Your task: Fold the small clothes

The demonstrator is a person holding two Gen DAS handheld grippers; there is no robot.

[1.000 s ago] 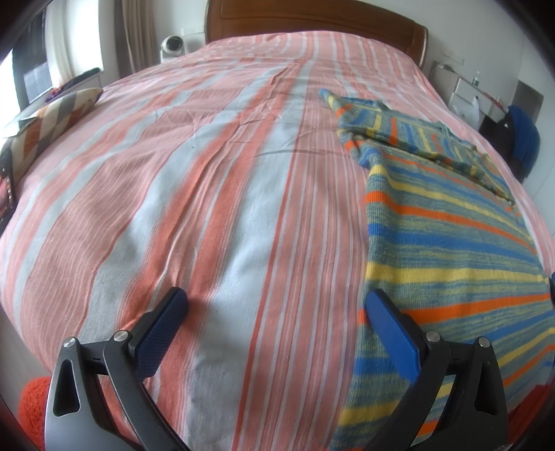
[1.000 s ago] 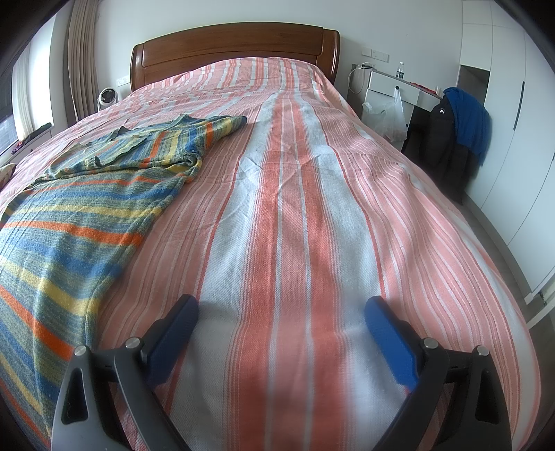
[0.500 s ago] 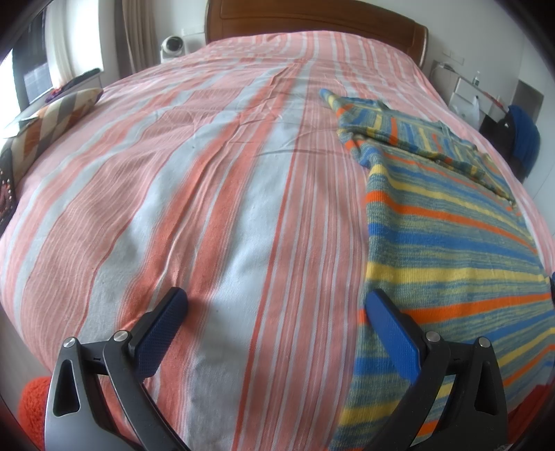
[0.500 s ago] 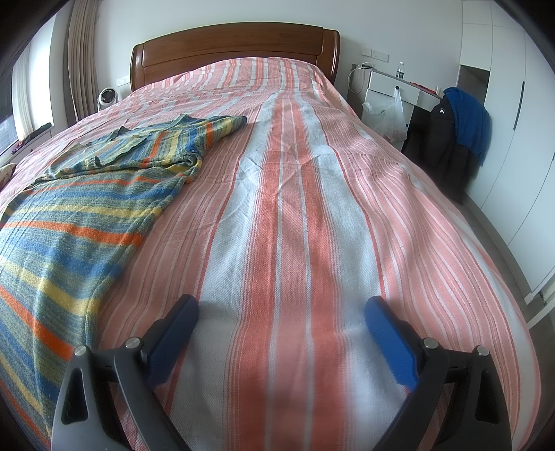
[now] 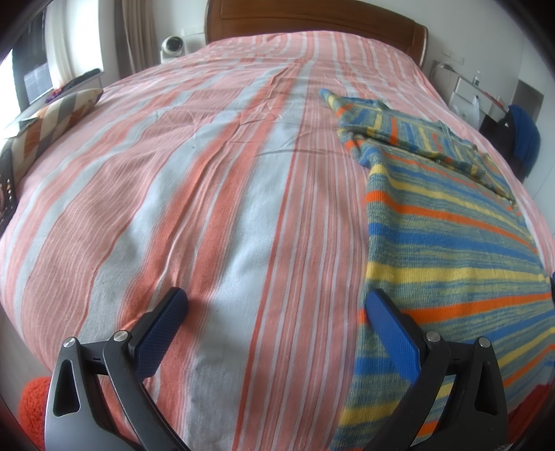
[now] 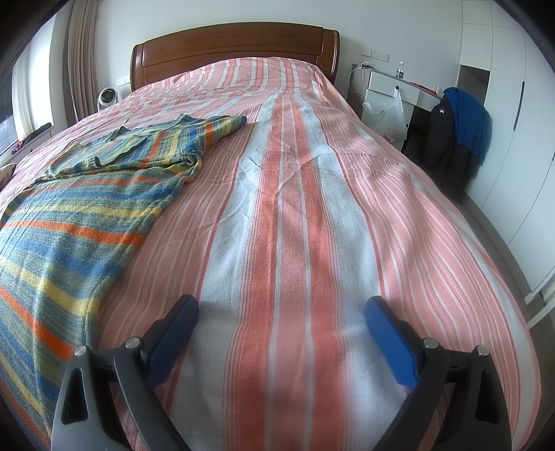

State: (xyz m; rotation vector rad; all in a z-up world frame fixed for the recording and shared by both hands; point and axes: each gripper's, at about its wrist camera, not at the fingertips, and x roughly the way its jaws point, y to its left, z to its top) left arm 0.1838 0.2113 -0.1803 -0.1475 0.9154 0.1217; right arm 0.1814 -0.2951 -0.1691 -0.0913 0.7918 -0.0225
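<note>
Nothing has shifted since the earlier frames: both views match them, apart from a slight blur in the left wrist view. The left gripper (image 5: 275, 305) hangs low over the foot of the bed (image 5: 208, 194) with its blue-padded fingers spread wide and holding nothing; its right finger sits at the edge of the striped knit sweater (image 5: 444, 249), though whether it touches the cloth is not clear. The sweater fills the right side of that frame, its upper part folded over toward the headboard (image 5: 312, 17). The right gripper (image 6: 281, 307) is likewise wide open and empty, over bare striped bedspread at the lower centre of its frame, with the sweater (image 6: 79, 222) lying apart at the left.
</note>
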